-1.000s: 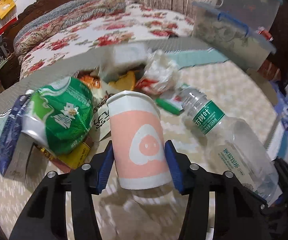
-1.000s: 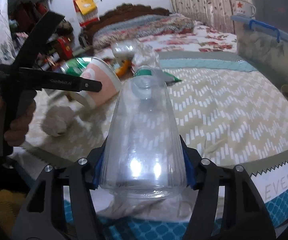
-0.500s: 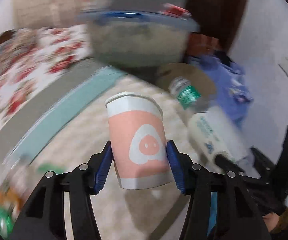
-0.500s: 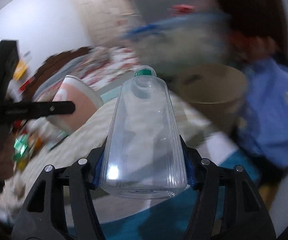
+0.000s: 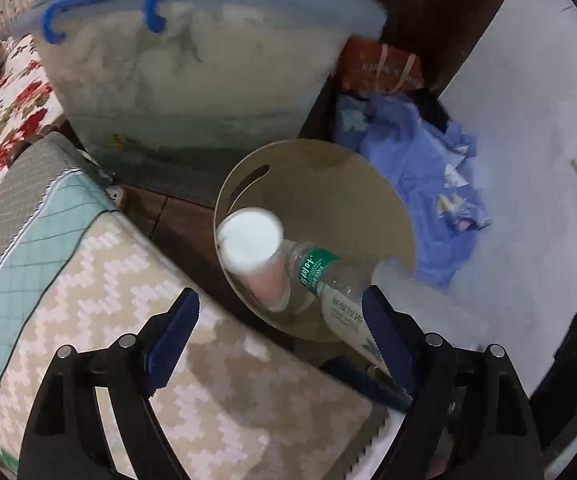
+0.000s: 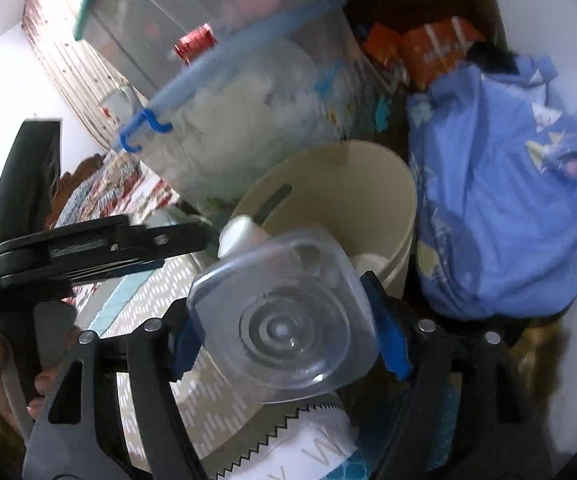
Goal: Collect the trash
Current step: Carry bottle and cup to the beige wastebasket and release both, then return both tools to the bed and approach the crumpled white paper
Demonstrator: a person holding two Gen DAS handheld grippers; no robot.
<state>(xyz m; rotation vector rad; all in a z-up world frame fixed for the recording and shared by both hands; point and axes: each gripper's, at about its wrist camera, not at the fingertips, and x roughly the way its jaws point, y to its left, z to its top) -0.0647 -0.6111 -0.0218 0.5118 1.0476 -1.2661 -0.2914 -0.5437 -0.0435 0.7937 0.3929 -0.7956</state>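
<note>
Bottle sits clamped in our right gripper, neck-down over the bin; our left gripper gapes empty above the falling cup.

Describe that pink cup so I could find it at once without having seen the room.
Find the big clear storage tub with the blue latch. In front of it stands a round beige bin beside the bed. The paper cup is inside it, white mouth up, pink-sided, unlike the clear green-labelled bottle next to it.
</note>
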